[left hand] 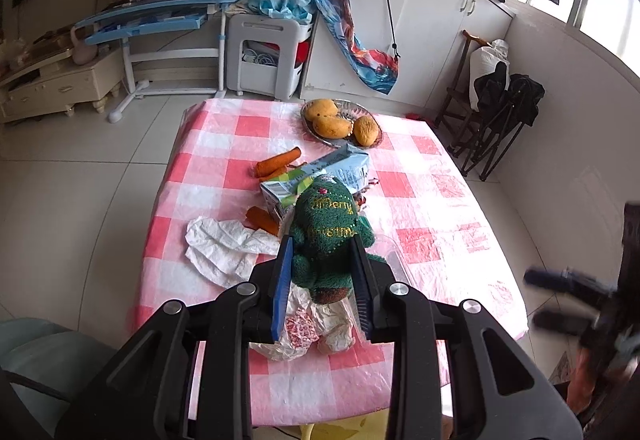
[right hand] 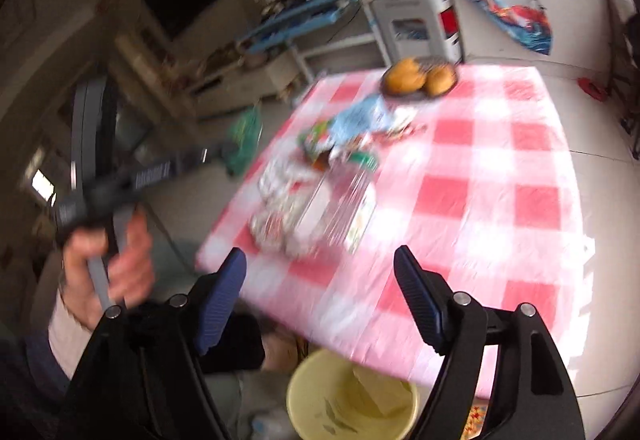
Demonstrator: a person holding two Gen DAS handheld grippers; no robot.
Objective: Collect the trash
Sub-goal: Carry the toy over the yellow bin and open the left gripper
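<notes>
Task looked early to midway. Left gripper (left hand: 323, 256) fingers were clamped on a green stuffed toy (left hand: 326, 236) above the table (left hand: 440, 200). Right gripper (right hand: 320, 280) fingers stood wide apart, nothing between them, over the yellow bin (right hand: 304, 392), which held some pale scraps. Tissue (left hand: 220, 244), wrappers (left hand: 304, 332) and a carton (left hand: 320, 176) lay uncollected. Mangoes (left hand: 324, 116) sat in their dish (left hand: 356, 105).
</notes>
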